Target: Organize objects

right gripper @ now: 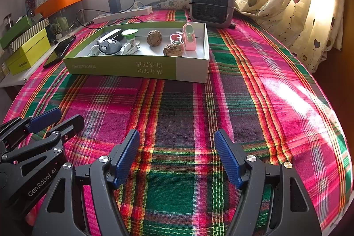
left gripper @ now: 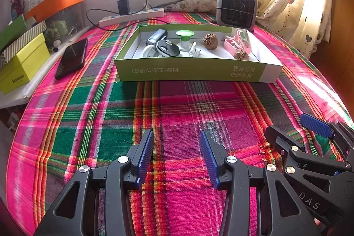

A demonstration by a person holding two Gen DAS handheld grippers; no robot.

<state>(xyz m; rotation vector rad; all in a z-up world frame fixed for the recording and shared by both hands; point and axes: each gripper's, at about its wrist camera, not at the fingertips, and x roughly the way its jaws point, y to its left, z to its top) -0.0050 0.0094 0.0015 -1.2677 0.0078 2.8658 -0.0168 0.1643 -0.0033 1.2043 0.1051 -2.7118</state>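
Observation:
A green and white shallow box (left gripper: 194, 71) (right gripper: 141, 68) sits on the plaid cloth ahead of both grippers. It holds two walnuts (left gripper: 210, 41) (right gripper: 154, 37), a pink case (left gripper: 240, 42) (right gripper: 189, 38), a green-topped white item (left gripper: 185, 37) (right gripper: 130, 34), a round black and white item (left gripper: 167, 48) (right gripper: 110, 45) and a silver device (left gripper: 156, 36). My left gripper (left gripper: 177, 136) is open and empty, low over the cloth. My right gripper (right gripper: 177, 136) is open and empty beside it; it also shows in the left wrist view (left gripper: 294, 127).
A black phone (left gripper: 72, 58) (right gripper: 59, 51) lies left of the box. A small heater (left gripper: 236, 6) (right gripper: 211, 3) and a power strip (left gripper: 132, 16) stand behind it. Yellow, striped and orange boxes (left gripper: 23, 62) stack at the left. Curtains (right gripper: 298, 3) hang at the right.

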